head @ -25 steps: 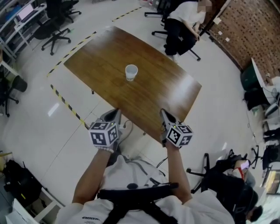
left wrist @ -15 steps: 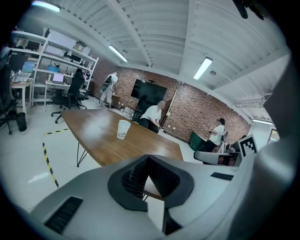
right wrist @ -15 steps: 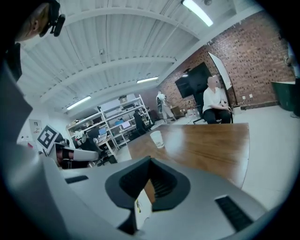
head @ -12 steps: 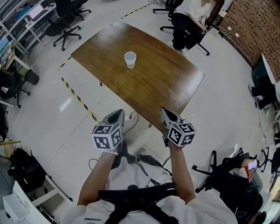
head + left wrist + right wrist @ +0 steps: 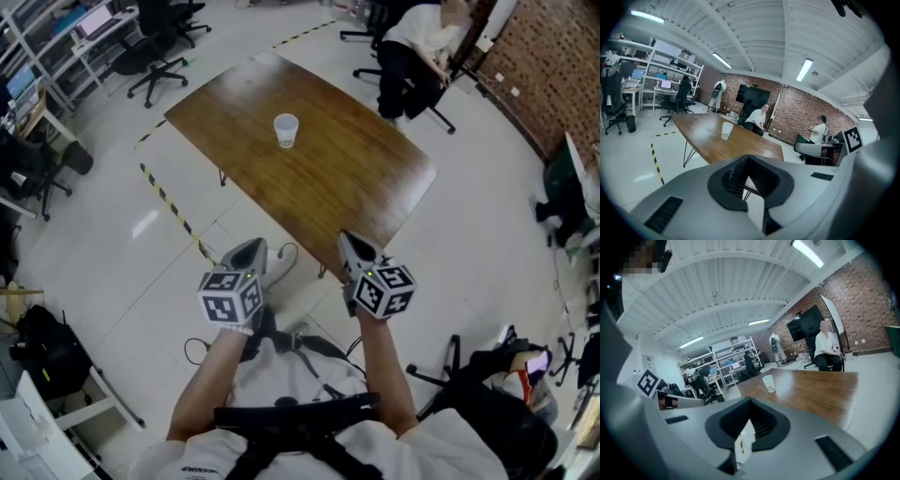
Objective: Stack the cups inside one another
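Low in the frame, the left hand-held gripper [image 5: 249, 249] and the right hand-held gripper [image 5: 351, 242] both have jaws pressed together on nothing. Higher up, the white cup [image 5: 286, 130] stands upright on the worktop [image 5: 366, 183], upper centre.

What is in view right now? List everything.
cup: one visible, white, upright mid-table
table: one, brown wood, ahead of both grippers
hazard tape: one line, yellow-black, floor left of table
office chairs: several, black, far left
seated person: one, white top, beyond table's far end
bag: one, black, floor lower left
left gripper: grey, shut, empty, short of table
right gripper: grey, shut, empty, by table's near edge
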